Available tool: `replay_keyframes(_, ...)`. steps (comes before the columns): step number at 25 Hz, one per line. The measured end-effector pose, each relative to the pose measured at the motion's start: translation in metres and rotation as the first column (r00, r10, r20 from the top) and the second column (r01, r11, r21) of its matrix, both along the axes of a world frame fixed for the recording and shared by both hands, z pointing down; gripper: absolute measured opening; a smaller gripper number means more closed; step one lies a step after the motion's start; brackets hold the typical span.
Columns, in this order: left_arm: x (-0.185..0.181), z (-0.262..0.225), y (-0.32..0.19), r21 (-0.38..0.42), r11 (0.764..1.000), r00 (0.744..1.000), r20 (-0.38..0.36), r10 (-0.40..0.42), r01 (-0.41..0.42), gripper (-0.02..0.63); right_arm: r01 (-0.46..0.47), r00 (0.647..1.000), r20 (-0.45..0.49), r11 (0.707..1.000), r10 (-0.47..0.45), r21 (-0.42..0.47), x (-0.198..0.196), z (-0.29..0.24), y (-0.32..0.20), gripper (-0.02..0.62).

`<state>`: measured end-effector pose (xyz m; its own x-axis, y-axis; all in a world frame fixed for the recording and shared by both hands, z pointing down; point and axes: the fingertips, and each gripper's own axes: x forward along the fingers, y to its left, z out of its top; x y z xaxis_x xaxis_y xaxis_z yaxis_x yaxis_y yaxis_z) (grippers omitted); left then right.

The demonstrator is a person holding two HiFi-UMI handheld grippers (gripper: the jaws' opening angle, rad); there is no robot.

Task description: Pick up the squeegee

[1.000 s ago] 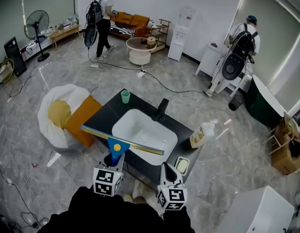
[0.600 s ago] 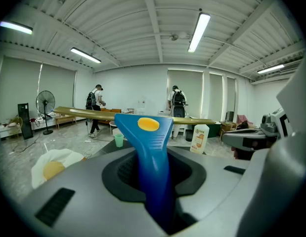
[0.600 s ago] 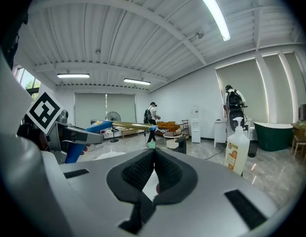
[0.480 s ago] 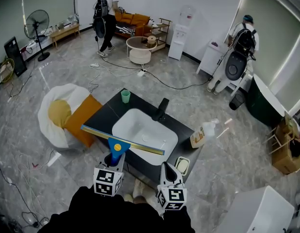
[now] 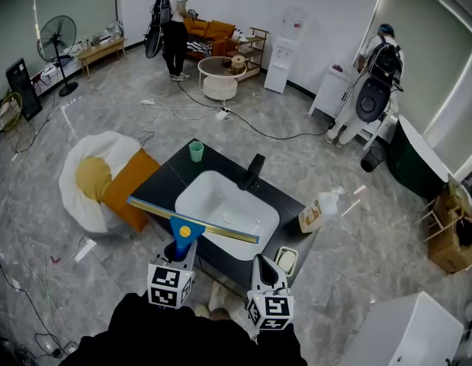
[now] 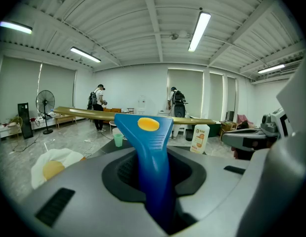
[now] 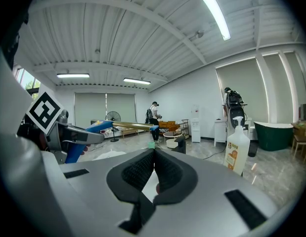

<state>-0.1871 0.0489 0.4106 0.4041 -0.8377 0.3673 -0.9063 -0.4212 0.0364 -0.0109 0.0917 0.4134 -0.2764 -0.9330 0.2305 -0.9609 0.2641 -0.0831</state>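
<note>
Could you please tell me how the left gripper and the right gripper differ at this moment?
The left gripper grips the squeegee by its blue handle; the right gripper holds nothing. The left gripper's fingers are kept apart by that handle; the right gripper's fingers are shut together. Both point toward the sink.

Black sleeves (image 5: pixel 140 330) are worn. The left gripper (image 5: pixel 178 252) and the right gripper (image 5: pixel 263 264) are each formed of a smooth grey shell, lined with black ribbed pads (image 7: pixel 138 174) and topped by a white cube (image 5: pixel 168 286) printed with black square markers.
</note>
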Motion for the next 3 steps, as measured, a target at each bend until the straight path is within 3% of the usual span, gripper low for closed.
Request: replay_keyframes(3,0.0018,0.0009,-0.0012,0.000,1.000,1.000,0.000,0.001,-0.001,0.098,0.001,1.000,-0.001,1.000,-0.001,0.001,0.0012,0.0008,-0.0016,0.015)
